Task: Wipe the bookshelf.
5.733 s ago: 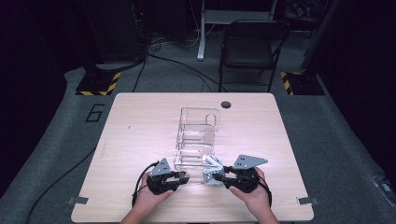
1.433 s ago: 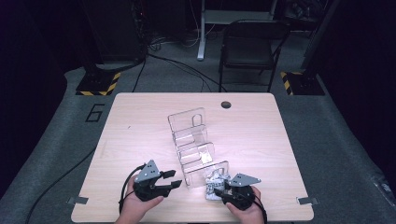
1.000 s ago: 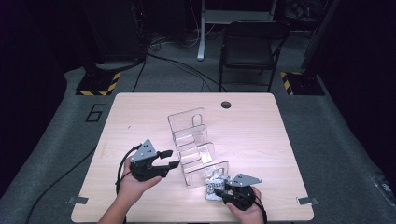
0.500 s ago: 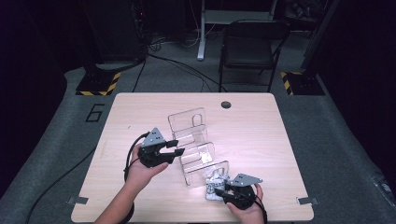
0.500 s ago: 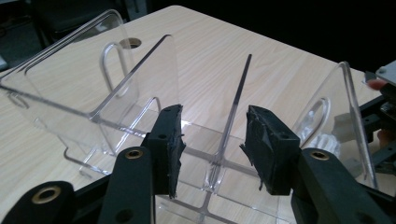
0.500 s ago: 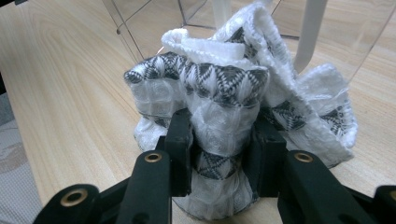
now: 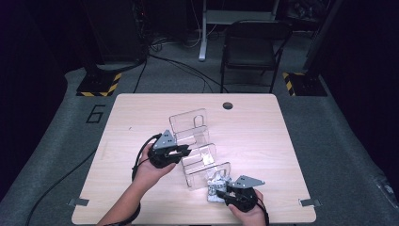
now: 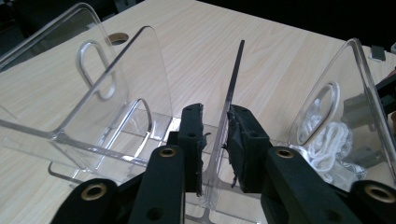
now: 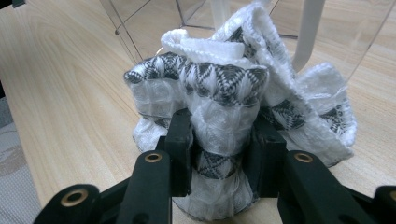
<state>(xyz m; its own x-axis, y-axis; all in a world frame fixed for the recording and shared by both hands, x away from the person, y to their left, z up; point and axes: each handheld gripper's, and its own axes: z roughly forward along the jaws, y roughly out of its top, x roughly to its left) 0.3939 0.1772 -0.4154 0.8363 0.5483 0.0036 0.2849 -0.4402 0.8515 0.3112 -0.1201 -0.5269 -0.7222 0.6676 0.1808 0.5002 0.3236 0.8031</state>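
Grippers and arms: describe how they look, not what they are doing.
Both grippers, left gripper and right gripper, are black with two jaws, brass-coloured pivot rings and worn black pads. Each carries a grey three-cornered plate on top. A black cable trails from the left one. The forearms are bare, no sleeves.

one light wooden table [image 7: 263,127], one clear acrylic divider rack [image 7: 197,146], one crumpled white and black patterned cloth [image 9: 233,107], two black two-jaw grippers, one black chair [image 7: 251,44].
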